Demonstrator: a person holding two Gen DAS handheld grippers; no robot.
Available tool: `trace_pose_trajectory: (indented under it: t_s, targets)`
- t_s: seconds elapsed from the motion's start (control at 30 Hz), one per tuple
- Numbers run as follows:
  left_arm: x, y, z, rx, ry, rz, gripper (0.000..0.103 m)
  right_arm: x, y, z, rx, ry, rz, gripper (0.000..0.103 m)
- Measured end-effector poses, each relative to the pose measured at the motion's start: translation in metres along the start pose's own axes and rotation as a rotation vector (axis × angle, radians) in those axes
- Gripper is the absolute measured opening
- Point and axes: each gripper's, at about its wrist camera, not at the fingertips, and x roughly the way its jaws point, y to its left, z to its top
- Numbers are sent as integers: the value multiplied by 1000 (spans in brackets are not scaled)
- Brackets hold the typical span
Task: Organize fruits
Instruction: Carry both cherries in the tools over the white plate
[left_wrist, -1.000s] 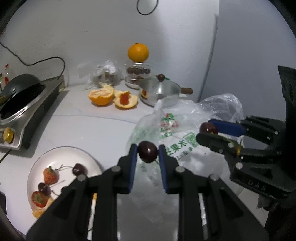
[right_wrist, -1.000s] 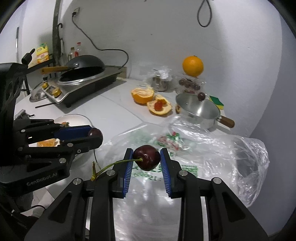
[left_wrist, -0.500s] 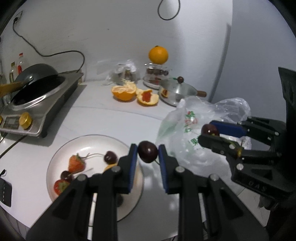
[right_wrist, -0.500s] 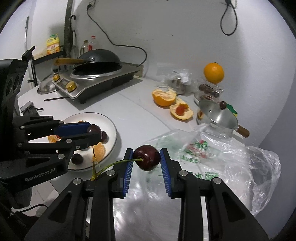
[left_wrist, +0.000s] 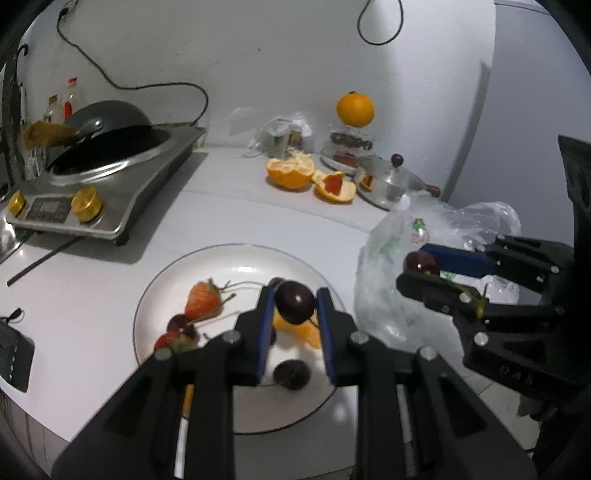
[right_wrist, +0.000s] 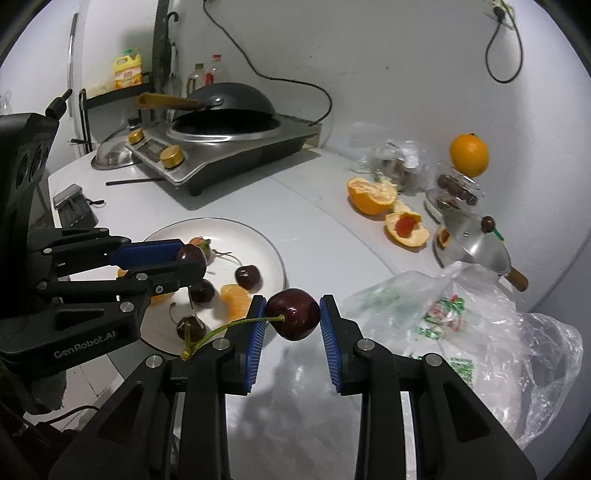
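My left gripper (left_wrist: 295, 306) is shut on a dark cherry (left_wrist: 295, 302) and holds it above the white plate (left_wrist: 173, 273). The plate carries strawberries (left_wrist: 203, 300), several cherries (left_wrist: 291, 373) and orange segments (left_wrist: 306, 332). My right gripper (right_wrist: 292, 317) is shut on a stemmed dark cherry (right_wrist: 293, 314), just right of the plate (right_wrist: 266, 243). In the left wrist view it (left_wrist: 421, 263) hangs over the clear plastic bag (left_wrist: 388, 258). In the right wrist view the left gripper (right_wrist: 192, 260) is over the plate.
An induction cooker with a black wok (left_wrist: 103, 147) stands at the back left. Orange peels (left_wrist: 291, 173), a steel pot lid (left_wrist: 391, 181), a whole orange on jars (left_wrist: 354, 110) and the plastic bag (right_wrist: 461, 332) sit at the back and right. A black device (right_wrist: 72, 206) lies left.
Both grippers have moved left, away from the bag toward the plate, each still holding its cherry. The left cherry has gone from above the bag to above the plate.
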Motion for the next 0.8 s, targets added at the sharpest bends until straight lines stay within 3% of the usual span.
trace_pose_trajectory:
  t_s: [0.8]
  targets:
    - [12, 33, -39, -37, 85, 25, 24, 46, 42, -3, -10, 63, 82, 32]
